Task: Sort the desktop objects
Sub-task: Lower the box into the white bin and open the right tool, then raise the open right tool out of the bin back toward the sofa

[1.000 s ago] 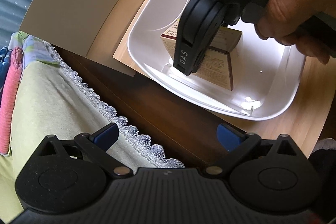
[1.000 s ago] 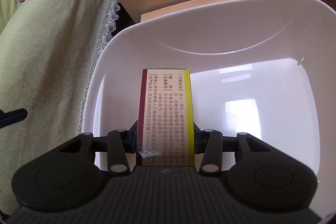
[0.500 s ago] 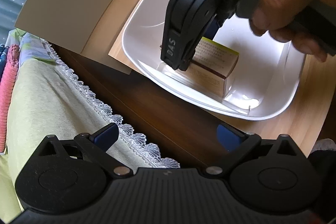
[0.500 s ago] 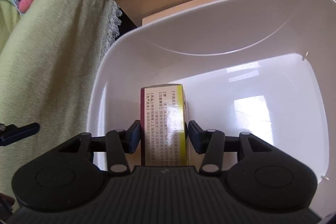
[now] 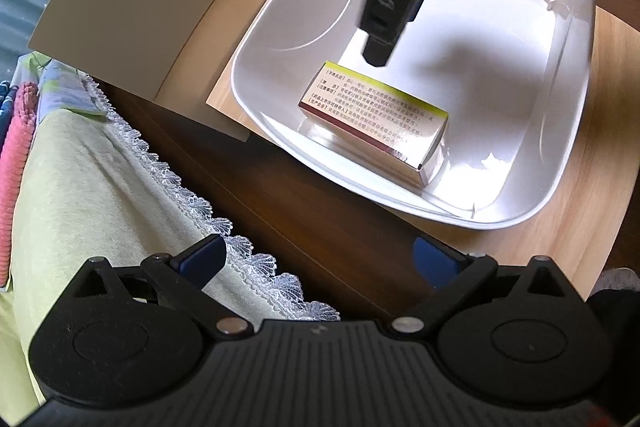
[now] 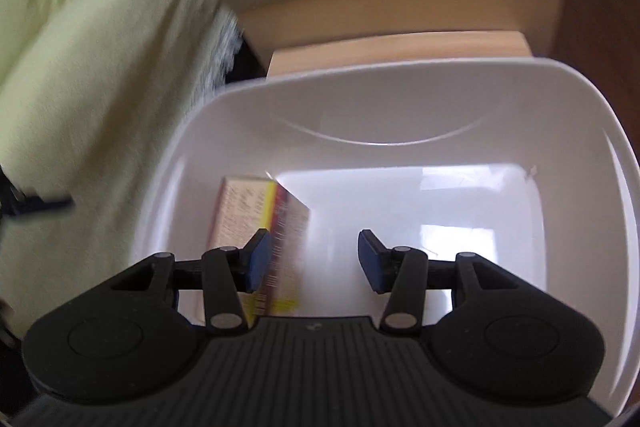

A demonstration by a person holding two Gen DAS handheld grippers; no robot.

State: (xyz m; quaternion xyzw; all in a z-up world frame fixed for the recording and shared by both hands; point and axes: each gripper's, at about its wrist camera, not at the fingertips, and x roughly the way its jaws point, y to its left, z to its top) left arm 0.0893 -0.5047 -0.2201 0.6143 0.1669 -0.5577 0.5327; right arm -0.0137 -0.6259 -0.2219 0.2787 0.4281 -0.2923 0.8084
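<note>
Medicine box (image 5: 374,119): lying flat on the floor of the white plastic basin (image 5: 568,131), near its cloth-side wall, free of both claws.
Long axis: runs along that near wall.
Right gripper (image 6: 312,259): fingers spread, empty, above the box; box sits toward its left finger.
Left gripper (image 5: 320,259): spread, empty, outside the basin over dark tabletop (image 5: 288,195).
Basin contents: only the box.
Nearer claw: right.
</note>
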